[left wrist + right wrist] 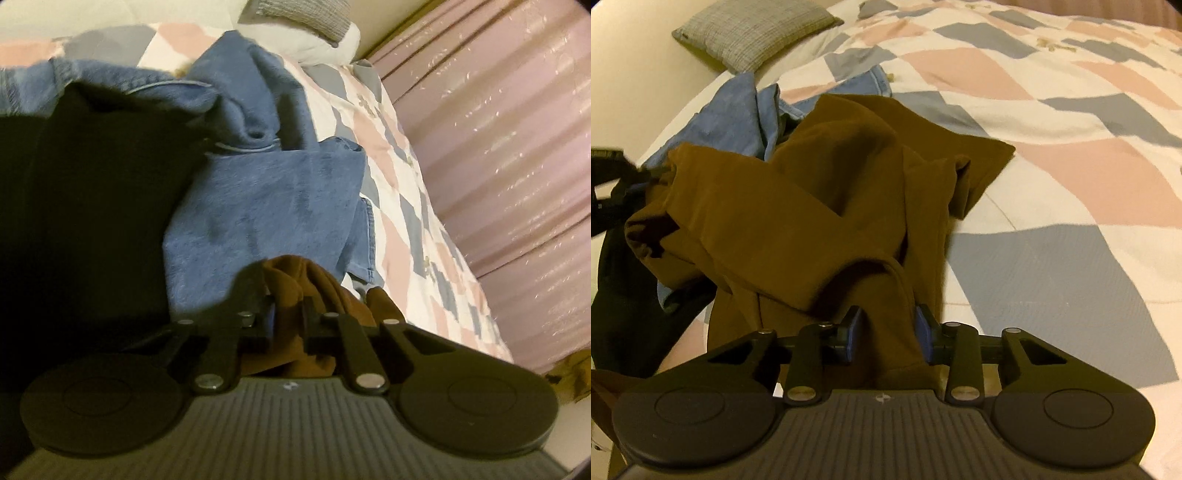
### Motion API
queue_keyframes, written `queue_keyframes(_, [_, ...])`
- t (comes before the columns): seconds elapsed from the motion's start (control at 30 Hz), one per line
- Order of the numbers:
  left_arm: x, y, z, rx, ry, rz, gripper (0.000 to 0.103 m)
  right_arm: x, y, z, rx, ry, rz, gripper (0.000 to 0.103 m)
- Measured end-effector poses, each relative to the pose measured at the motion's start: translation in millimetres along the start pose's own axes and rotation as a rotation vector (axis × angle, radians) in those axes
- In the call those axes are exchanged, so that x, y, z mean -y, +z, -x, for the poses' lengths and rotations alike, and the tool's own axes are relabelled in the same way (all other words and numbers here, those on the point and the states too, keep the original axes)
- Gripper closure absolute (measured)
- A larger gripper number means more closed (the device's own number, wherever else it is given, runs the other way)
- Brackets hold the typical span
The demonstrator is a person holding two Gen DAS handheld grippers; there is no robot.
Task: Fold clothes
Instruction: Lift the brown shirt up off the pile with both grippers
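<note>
A brown garment (827, 199) lies crumpled on the bed, spread from my right gripper toward the far left. My right gripper (888, 328) is shut on a bunched fold of it between the blue pads (852, 334). My left gripper (288, 314) is shut on another part of the brown garment (295, 291), which bunches between its fingers. The left gripper also shows at the left edge of the right wrist view (605, 173). Blue jeans (266, 206) lie just beyond the left gripper and behind the brown garment (738, 118).
The bed has a quilt (1052, 155) with pink, grey and white patches. A black garment (92, 206) lies left of the jeans. A grey pillow (753, 33) sits at the head. A pink curtain (498, 147) hangs along the bed's far side.
</note>
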State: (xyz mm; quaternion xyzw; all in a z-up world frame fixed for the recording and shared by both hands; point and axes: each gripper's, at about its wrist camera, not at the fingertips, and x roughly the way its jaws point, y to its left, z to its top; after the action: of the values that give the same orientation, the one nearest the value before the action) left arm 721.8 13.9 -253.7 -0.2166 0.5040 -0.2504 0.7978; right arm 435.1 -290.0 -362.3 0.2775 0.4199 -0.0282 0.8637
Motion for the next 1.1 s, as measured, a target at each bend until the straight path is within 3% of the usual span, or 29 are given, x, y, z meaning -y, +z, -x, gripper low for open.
queue_keyframes(0.07, [-0.4,4.9,-4.4,-0.014,-0.004,0.02,0.092,3.3,-0.6,-1.5,-0.01,0.017,-0.034,0.066])
queue_keyframes(0.13, [6.9,5.3,-8.8,-0.022,0.012,-0.031,0.095,2.1,0.0,-2.5,-0.012,0.02,-0.042,0.069])
queue_keyframes(0.17, [12.7,2.3,-7.8,-0.014,0.031,-0.08,0.096,-0.4,0.2,-2.6,-0.018,0.02,-0.036,0.096])
queue_keyframes(0.3, [41.7,-18.1,14.4,0.07,0.125,-0.309,0.098,-20.4,-1.7,20.0,0.035,-0.082,0.048,0.099])
queue_keyframes(0.37, [60.9,-28.6,31.9,0.12,0.163,-0.42,0.098,-29.0,-1.6,46.6,0.114,-0.15,0.074,0.099])
queue_keyframes(0.47, [92.2,-43.0,61.8,0.177,0.156,-0.544,0.098,-43.4,1.9,96.7,0.271,-0.267,0.123,0.1])
queue_keyframes(0.7, [192.2,-93.9,153.3,0.34,0.038,-0.792,0.098,-85.9,8.7,235.0,0.703,-0.587,0.385,0.1])
queue_keyframes(0.87, [255.2,-146.3,234.0,0.457,-0.055,-0.891,0.098,-100.2,-6.8,349.0,0.937,-0.695,0.467,0.102])
queue_keyframes(1.1, [323.5,-245.9,354.4,0.59,-0.153,-1.017,0.097,-103.0,-69.8,505.0,1.123,-0.77,0.53,0.102])
